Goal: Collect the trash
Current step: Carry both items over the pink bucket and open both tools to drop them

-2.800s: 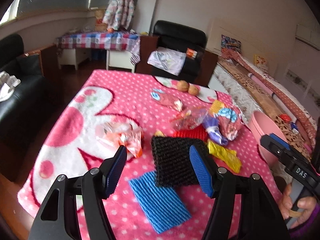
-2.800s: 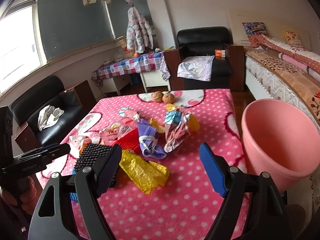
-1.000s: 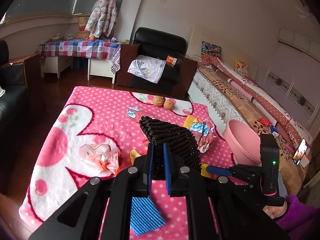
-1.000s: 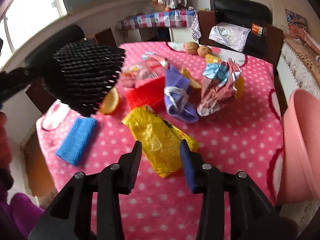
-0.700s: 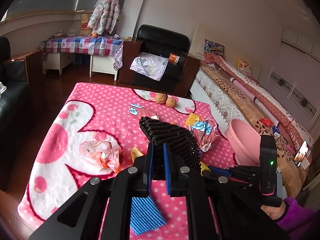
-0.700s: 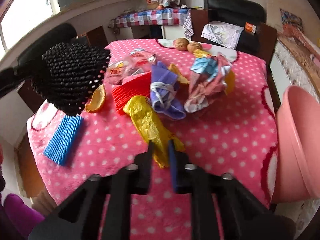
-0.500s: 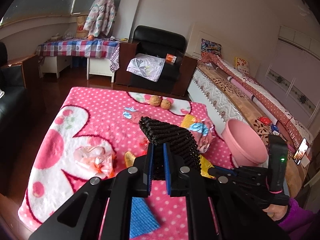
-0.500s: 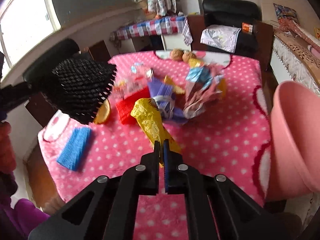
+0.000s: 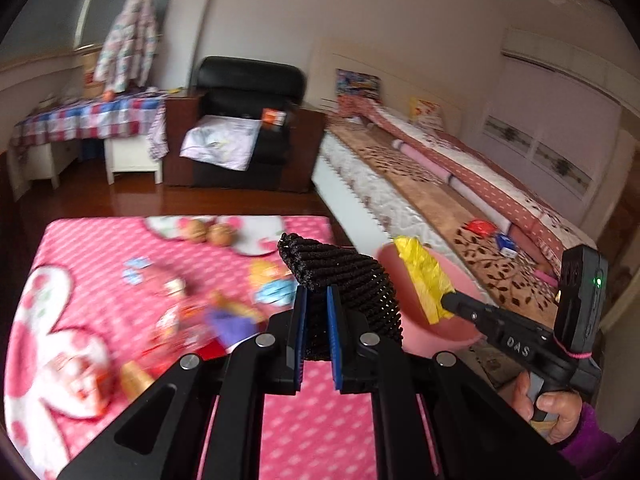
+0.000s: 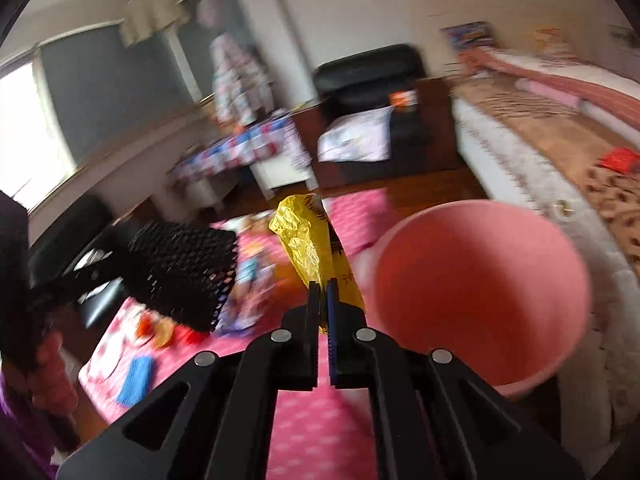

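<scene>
My left gripper (image 9: 316, 300) is shut on a black foam net (image 9: 344, 280) and holds it in the air above the pink dotted table (image 9: 312, 424). The net also shows in the right wrist view (image 10: 180, 272). My right gripper (image 10: 320, 300) is shut on a yellow wrapper (image 10: 312, 236), which sticks up from the jaws near the rim of the pink bin (image 10: 480, 288). In the left wrist view the right gripper (image 9: 444, 300) holds the yellow wrapper (image 9: 424, 276) over the pink bin (image 9: 440, 328).
More trash lies on the table: a purple wrapper (image 9: 232, 324), a blue-and-orange wrapper (image 9: 272, 284), a blue foam net (image 10: 134, 378), an orange peel (image 9: 134, 378). Two walnuts (image 9: 208, 236) sit at the far edge. A bed (image 9: 460, 208) runs behind the bin.
Both grippers swung right toward the pink bin with their loads. The yellow wrapper went from just above the table to the bin's rim. The black net moved right too.
</scene>
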Tool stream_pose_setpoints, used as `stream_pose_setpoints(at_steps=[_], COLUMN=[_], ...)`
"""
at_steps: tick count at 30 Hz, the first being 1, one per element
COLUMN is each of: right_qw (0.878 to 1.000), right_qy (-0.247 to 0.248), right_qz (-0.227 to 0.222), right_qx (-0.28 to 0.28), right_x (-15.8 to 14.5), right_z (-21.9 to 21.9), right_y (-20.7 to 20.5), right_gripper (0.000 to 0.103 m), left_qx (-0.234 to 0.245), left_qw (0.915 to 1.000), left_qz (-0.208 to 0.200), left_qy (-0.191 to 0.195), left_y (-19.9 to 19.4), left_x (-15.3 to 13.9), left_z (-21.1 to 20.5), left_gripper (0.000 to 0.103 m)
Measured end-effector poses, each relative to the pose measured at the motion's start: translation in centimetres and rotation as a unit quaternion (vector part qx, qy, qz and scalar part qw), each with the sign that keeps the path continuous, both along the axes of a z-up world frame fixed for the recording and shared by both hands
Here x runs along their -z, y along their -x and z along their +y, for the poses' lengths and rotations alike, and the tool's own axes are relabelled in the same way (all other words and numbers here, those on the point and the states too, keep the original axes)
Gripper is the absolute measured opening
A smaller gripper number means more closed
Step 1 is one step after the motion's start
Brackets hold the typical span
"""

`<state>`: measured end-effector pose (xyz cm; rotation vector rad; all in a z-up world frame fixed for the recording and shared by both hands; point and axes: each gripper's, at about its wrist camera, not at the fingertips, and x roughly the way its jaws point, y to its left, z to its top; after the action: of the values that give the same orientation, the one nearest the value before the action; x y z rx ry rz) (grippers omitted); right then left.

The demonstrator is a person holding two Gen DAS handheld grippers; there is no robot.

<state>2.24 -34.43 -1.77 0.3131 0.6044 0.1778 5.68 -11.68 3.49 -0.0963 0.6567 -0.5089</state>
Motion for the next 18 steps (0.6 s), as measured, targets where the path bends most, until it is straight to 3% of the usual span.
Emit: stream_pose_setpoints(at_steps=[6,14,17,18], right_qw=[0.996,0.99,0.988,0.987], right_qy=[-0.029,-0.036,-0.043,-0.048], right_qz=[0.028,0.053,0.066,0.07], right_qx=[0.076,0.124,0.133,0.134], right_x=[2.0,4.5,5.0,5.4], right_z=[-5.7,-9.4,-10.1,-10.4], right_y=[-0.3,-0.4,-0.5,-0.6], right_gripper=[0.004,0.004,0.006,0.01], left_qx=[0.046,0.077,0.081,0.081], left_qw=[0.9988,0.9956,0.995,0.995], left_qz=[0.005,0.013,0.019,0.02], left_qy=[-0.018,-0.051,-0.056,-0.055], left_y=[-2.4,-4.5,-5.2,-5.3], left_x=[0.9,3.3,3.9,4.0], left_z=[-7.2,-13.8,-15.1,-15.1], left_gripper=[0.009,0.01,0.023,0.033])
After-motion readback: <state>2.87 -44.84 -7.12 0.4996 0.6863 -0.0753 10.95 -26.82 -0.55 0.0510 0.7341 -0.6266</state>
